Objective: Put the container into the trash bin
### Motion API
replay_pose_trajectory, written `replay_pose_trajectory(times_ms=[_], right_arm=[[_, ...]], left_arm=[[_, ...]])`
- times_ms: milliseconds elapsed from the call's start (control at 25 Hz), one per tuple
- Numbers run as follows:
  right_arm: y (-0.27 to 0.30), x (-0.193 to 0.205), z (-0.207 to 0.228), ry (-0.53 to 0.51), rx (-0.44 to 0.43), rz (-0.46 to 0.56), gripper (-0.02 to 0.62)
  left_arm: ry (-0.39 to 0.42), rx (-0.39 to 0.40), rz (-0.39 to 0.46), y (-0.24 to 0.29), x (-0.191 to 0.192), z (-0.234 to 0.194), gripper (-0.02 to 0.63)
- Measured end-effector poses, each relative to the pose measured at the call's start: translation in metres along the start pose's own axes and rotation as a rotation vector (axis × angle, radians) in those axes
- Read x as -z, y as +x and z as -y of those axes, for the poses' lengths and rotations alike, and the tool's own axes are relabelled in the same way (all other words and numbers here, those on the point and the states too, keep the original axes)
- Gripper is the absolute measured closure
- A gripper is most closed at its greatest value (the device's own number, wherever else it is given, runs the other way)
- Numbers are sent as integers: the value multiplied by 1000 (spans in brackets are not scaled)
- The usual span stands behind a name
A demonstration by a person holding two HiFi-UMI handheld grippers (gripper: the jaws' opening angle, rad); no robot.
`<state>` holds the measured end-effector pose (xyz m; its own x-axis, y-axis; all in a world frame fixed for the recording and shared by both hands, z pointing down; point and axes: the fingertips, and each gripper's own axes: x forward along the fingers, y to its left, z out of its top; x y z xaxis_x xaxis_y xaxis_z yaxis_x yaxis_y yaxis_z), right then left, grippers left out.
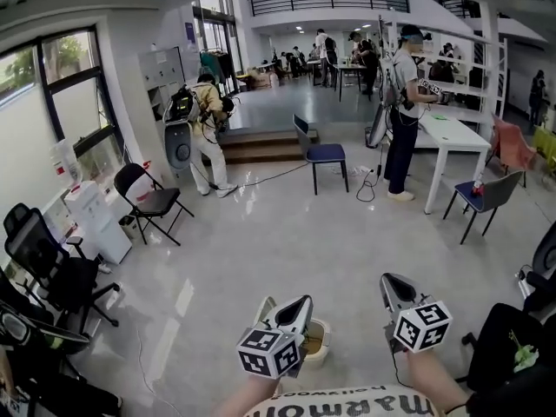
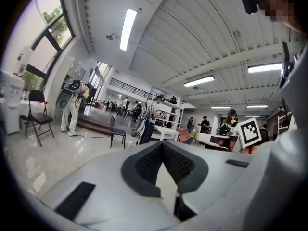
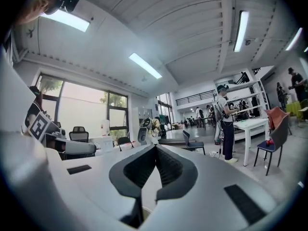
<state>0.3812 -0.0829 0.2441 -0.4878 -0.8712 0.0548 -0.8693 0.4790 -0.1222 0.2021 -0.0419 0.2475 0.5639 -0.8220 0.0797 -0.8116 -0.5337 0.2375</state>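
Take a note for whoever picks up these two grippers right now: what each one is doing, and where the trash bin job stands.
Left gripper: jaws together, nothing between them.
Right gripper: jaws together, nothing between them.
Both hang low over the floor. A beige tub, probably the trash bin, sits just beyond the left gripper.
Neither gripper holds the container, and the tub's inside is hidden.
Left to do: check inside the tub. If it's empty, find the container and drop it in.

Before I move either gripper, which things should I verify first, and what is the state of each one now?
1. Left gripper empty: ok, jaws together on nothing.
2. Right gripper empty: ok, jaws together on nothing.
3. Trash bin found: ok, on the floor just beyond the left gripper.
4. Container found: cannot tell, none clearly in view.
5. Jaws apart for a grasp: not ok, both shut.
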Motion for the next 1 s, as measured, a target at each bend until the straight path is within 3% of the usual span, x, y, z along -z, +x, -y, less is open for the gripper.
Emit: replay_pose_trajectory(times_ms=[480,1000], right_arm=[[-5,16,-10,6,-56,-30,594],[-15,29,2,19,-61,-63,594]], left_arm=[[-6,-130,23,-42,6,-3,600],[-16,-151,10,-41,18,9,600]])
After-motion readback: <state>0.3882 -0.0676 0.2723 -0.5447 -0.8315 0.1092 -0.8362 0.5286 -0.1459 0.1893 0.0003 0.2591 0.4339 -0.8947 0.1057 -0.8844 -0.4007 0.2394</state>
